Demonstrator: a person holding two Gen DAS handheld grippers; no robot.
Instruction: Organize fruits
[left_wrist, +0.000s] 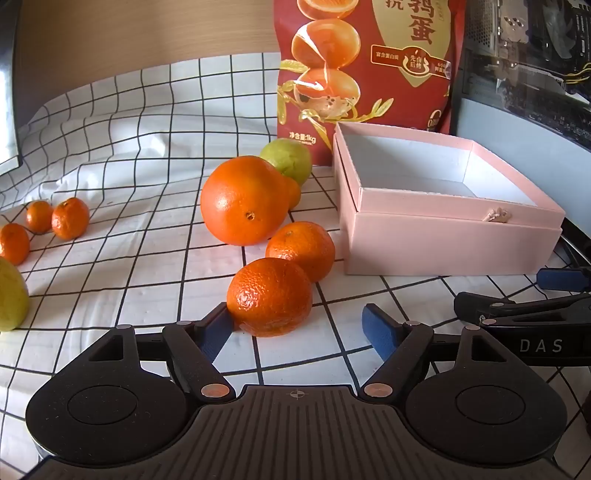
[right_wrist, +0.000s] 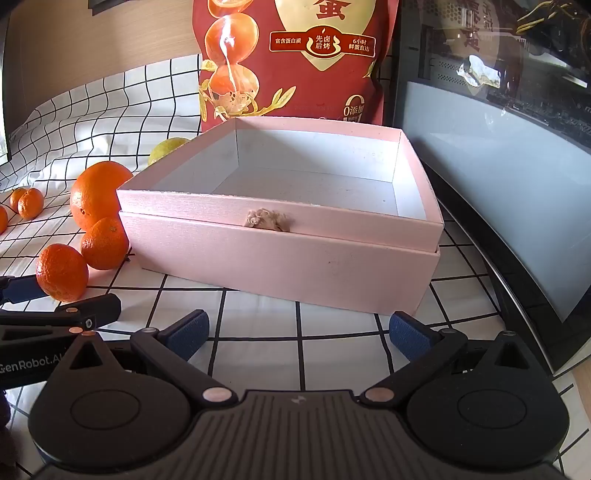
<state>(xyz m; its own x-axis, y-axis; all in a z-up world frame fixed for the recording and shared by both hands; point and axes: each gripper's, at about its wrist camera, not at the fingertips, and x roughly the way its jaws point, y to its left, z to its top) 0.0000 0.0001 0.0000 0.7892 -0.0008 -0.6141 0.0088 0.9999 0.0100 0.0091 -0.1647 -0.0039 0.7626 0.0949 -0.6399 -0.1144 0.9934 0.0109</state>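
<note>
beside dimpled round mandarin, boxy pink carton

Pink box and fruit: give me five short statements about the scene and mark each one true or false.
1. The pink box has no fruit in it. True.
2. The left gripper is shut on a mandarin. False: its jaws stand open, with the nearest mandarin just ahead by its left finger.
3. The big orange lies on the checked cloth, left of the box. True.
4. The red bag lies flat in front of the box. False: it stands upright behind it.
5. The right gripper holds the box's edge. False: it is open and short of the box.
</note>
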